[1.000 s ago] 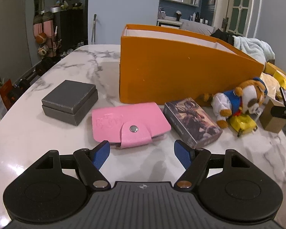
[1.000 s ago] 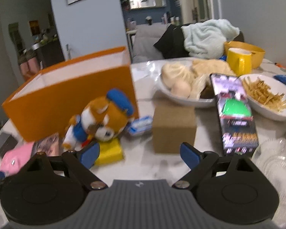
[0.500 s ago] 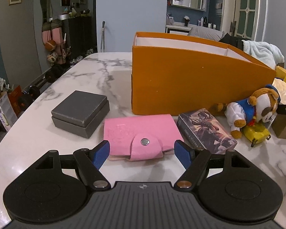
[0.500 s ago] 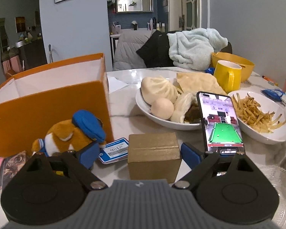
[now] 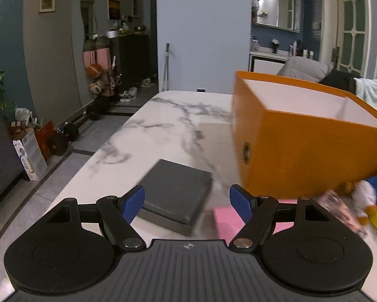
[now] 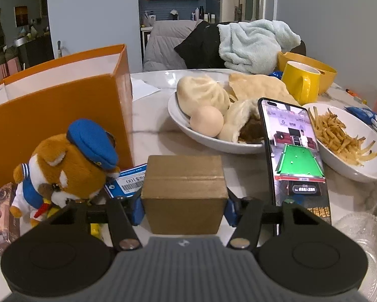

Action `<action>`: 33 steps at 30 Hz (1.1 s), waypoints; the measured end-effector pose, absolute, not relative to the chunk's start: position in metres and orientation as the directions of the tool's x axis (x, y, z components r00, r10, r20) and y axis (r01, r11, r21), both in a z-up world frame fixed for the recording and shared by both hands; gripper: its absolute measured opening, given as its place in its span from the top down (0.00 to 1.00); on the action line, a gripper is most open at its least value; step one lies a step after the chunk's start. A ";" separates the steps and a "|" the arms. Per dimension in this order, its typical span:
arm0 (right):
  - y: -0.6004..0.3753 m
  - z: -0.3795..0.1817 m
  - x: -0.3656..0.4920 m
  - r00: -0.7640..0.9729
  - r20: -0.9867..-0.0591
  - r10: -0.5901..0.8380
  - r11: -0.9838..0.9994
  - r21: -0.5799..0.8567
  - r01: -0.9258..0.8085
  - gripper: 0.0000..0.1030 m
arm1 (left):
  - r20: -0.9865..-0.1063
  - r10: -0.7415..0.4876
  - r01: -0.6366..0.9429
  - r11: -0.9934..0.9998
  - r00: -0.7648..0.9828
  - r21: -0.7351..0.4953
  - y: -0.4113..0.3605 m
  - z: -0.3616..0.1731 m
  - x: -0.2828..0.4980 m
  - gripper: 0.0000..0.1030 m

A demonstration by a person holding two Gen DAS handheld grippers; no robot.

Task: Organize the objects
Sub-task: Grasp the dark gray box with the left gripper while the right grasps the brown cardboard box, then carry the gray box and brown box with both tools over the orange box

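In the right wrist view, the right tool point(image 6: 184, 207) is sitting at the lower middle of the frame with its jaws closed in on the gold box point(image 6: 184, 190). Its jaws have just been closing, and both blue pads point(image 6: 138, 210) are now pressing against the sides of the box, which is standing on the marble table point(image 6: 151, 141). At the left of the box, the plush dog point(image 6: 70, 166) with a blue cap is leaning beside the orange box point(image 6: 60, 115), and a blue card point(image 6: 126, 182) is lying between the dog and the gold box. At the right, a phone point(image 6: 295, 151) is standing tilted in front of a plate of buns point(image 6: 213, 136).

In the left wrist view, the left tool point(image 5: 187, 201) is standing wide open at the bottom of the frame and is holding nothing. The grey box point(image 5: 175, 192) is lying on the table between and beyond its fingers, not touching them. The pink wallet point(image 5: 225, 220) is showing just right of the grey box, partly hidden behind the right finger. The orange box point(image 5: 301, 148) is filling the right middle of the frame.
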State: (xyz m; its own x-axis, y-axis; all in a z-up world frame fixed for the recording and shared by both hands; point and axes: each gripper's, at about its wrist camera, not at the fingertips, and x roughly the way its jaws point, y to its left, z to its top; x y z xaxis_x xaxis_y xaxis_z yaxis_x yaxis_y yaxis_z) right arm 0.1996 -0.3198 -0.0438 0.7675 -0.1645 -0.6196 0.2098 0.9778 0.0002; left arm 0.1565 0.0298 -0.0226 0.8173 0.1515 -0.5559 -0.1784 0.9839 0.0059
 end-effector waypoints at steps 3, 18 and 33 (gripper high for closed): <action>-0.320 -0.044 0.200 0.766 -0.621 -0.164 0.978 0.000 0.209 0.41 | -0.564 0.137 -0.177 0.984 0.814 -0.015 0.039 -0.024 0.164 0.15; -0.320 -0.048 0.207 0.749 -0.644 -0.157 0.979 -0.003 0.203 0.41 | -0.670 0.144 0.035 0.969 0.728 0.247 0.035 -0.044 0.205 0.08; -0.321 -0.051 0.210 0.741 -0.654 -0.152 0.981 -0.005 0.196 0.41 | -0.707 0.093 0.007 0.991 0.701 0.137 0.050 -0.047 0.207 0.10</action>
